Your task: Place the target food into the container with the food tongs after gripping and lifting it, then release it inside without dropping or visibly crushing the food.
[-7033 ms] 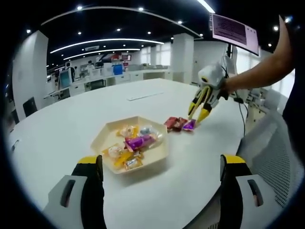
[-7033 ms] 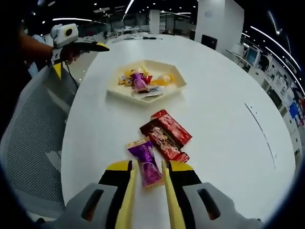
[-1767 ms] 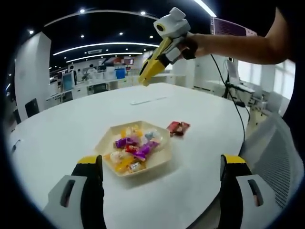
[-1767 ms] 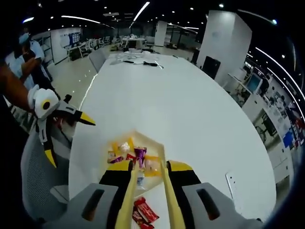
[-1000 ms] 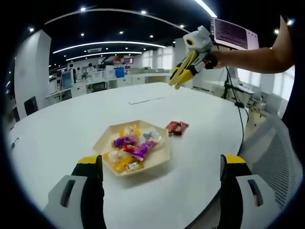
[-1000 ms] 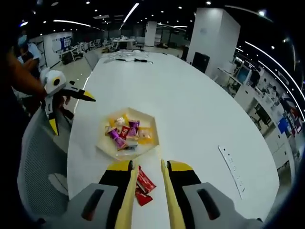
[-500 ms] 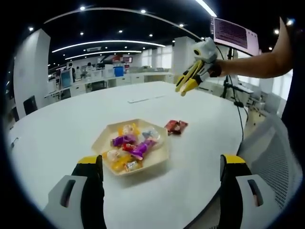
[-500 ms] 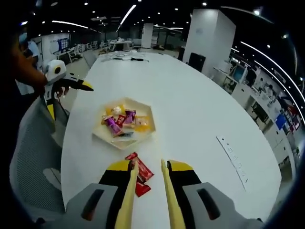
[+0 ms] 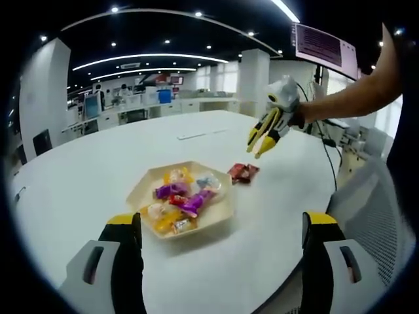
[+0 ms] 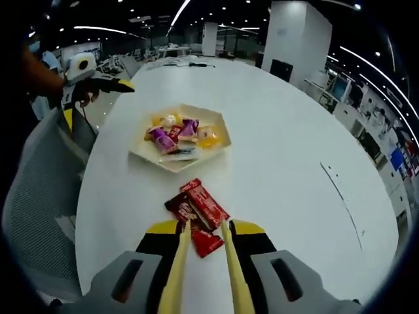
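Two red snack packs (image 10: 198, 209) lie side by side on the big white worktop (image 10: 288, 157). In the left gripper view, going from left to right, I first see the left tool (image 9: 219, 245). Its two black and yellow jaws stand far apart, wide open, with nothing between them. Just past them sits the pale six-sided tray (image 9: 181, 199). It is full of small wrapped sweets (image 9: 178, 199), purple, yellow and white. Right of the tray, close by but not touching it, lie the red packs (image 9: 243, 173). Further right, the right tool (image 9: 264, 140) hangs in the air above the worktop, held in a person's hand (image 9: 302, 115).

In the right gripper view, the left tool (image 10: 98, 88) is far off at the left edge. The tray (image 10: 216, 152) sits in the middle. Nearer, the red packs lie right at the tips of the right tool (image 10: 204, 252). Its thin yellow jaws are a little way apart. The near end of the packs lies between them, but I cannot tell if they touch it.
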`<state>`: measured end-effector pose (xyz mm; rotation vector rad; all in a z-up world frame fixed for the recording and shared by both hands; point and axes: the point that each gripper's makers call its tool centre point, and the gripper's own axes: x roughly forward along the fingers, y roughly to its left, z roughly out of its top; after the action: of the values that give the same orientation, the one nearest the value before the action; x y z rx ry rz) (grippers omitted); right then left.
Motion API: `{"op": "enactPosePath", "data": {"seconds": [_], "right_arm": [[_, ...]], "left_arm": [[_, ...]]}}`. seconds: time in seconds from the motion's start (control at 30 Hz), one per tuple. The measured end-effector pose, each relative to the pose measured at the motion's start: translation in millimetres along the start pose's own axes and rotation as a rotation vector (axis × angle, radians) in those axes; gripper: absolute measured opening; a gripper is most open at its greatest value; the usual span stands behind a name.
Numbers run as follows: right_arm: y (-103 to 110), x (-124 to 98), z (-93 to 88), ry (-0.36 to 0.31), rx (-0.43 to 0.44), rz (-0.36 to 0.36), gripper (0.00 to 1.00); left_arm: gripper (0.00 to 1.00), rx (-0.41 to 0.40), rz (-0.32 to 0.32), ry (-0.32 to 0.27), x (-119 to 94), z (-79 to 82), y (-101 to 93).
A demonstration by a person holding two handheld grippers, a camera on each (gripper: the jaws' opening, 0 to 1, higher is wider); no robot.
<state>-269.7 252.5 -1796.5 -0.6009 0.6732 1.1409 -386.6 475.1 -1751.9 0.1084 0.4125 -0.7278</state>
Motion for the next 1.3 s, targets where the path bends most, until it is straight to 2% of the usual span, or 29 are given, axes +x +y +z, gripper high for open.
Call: {"op": "enactPosePath", "data": {"seconds": [0.13,0.33,0.43,0.93,1.1,1.13,1.3], "right_arm": [[1.9,8.6,-7.5,0.015,0.007,0.016,0.28],[5.0,18.2,-8.2,0.024,-0.002,0.038,0.28],[6.1,25.5,-15.7,0.053,-0.017,0.045,0.28],[22.2,23.1,-20.4,0.075,-0.022,0.100,0.29],[27.0,27.3,-19.7,0.110,-0.124,0.119,0.29],[25.4,29.5,-21.4,0.128,-0.176,0.116,0.29],[24.3,33.1,-19.4,0.136,-0.132,0.124,0.26]], "left_arm": [[0.98,0.001,0.000,0.000,0.1,0.2,-0.4],[0.97,-0.011,0.012,-0.006,-0.6,0.9,3.2],[0.97,-0.008,0.013,-0.007,-0.6,1.3,3.1],[0.96,-0.008,0.006,-0.008,-0.6,1.6,2.0],[0.96,-0.010,0.006,-0.008,-0.5,1.6,2.1],[0.96,-0.010,0.007,-0.008,-0.5,1.7,2.2],[0.96,-0.010,0.008,-0.008,-0.5,1.4,2.9]]}}
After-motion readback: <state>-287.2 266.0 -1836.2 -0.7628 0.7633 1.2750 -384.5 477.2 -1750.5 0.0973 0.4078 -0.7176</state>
